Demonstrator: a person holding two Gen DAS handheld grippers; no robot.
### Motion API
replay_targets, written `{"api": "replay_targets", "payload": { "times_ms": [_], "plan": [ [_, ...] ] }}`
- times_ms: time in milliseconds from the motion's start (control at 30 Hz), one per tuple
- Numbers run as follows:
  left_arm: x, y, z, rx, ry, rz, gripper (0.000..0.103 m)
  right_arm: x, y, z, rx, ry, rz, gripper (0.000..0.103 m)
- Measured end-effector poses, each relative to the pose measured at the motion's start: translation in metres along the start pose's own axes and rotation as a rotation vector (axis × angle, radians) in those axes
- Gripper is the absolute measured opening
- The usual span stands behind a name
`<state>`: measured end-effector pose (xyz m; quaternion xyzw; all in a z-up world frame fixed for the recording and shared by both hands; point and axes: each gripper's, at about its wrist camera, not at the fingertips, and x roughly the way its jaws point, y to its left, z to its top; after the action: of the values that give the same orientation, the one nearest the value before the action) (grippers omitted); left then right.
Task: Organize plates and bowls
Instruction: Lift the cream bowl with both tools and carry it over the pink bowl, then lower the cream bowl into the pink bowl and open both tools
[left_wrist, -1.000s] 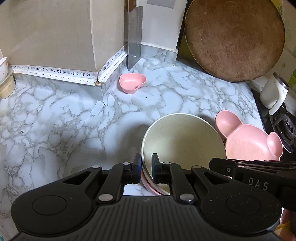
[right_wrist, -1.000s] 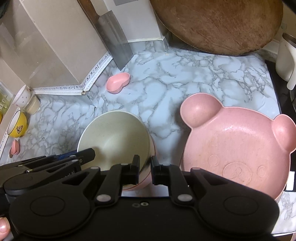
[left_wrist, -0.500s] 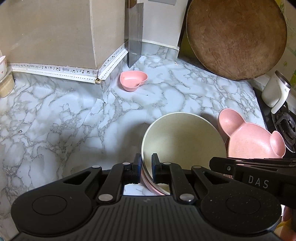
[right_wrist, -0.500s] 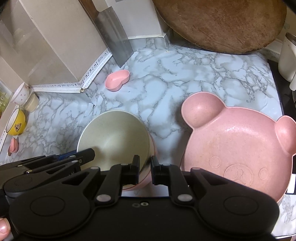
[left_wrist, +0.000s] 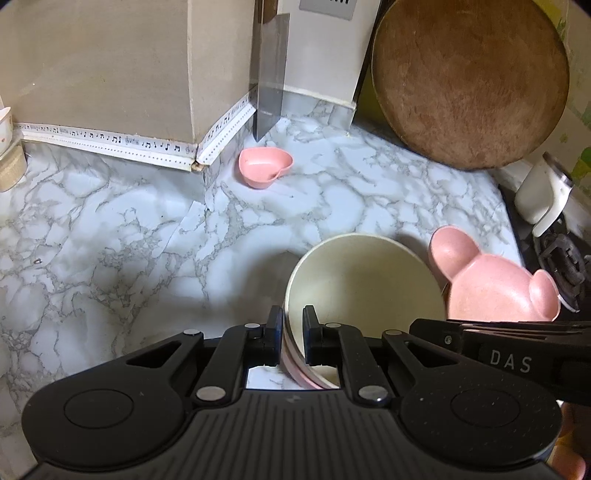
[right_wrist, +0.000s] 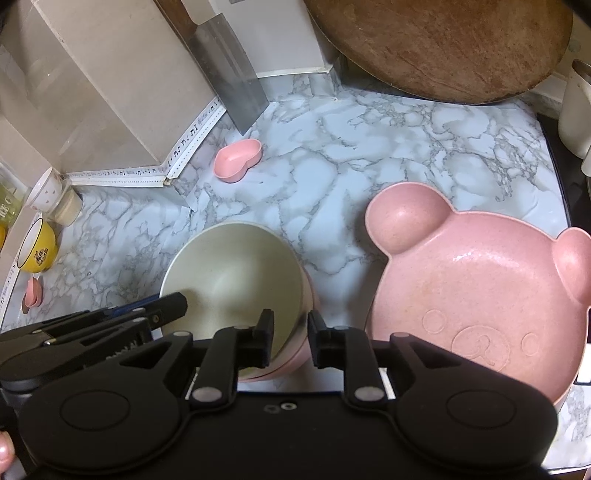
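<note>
home kitchen – marble counter (left_wrist: 110, 236), cleaver (left_wrist: 271, 74), chopping board (left_wrist: 469, 77)

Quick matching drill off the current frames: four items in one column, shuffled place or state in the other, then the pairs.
Items
1. cream bowl
2. bear plate
3. heart dish
4. chopping board

Places or states
A. leaning upright against the back wall
B. alone on the counter below the cleaver
C. nested inside a pink bowl, rim clamped by the left claw
D. flat on the counter beside the stacked bowls

Pairs: 1-C, 2-D, 3-B, 4-A
</note>
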<state>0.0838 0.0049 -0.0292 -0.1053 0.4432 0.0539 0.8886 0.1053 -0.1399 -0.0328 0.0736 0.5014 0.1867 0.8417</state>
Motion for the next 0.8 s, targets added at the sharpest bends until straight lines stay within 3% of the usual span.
{"api": "replay_targets", "payload": {
  "times_ms": [667,767,800],
  "plan": [
    [-0.031,0.026,0.031,-0.052,-0.133,-0.016,0.013,-0.028,0.018,0.032,-0.078,-0.083,0.014,0.043],
    [-0.031,0.028,0.037,-0.060,-0.143,-0.013,0.027,-0.031,0.021,0.040,-0.089,-0.099,0.010,0.048],
    [-0.031,0.029,0.038,-0.063,-0.151,-0.009,0.039,-0.031,0.022,0.042,-0.095,-0.104,0.009,0.049]
  ]
}}
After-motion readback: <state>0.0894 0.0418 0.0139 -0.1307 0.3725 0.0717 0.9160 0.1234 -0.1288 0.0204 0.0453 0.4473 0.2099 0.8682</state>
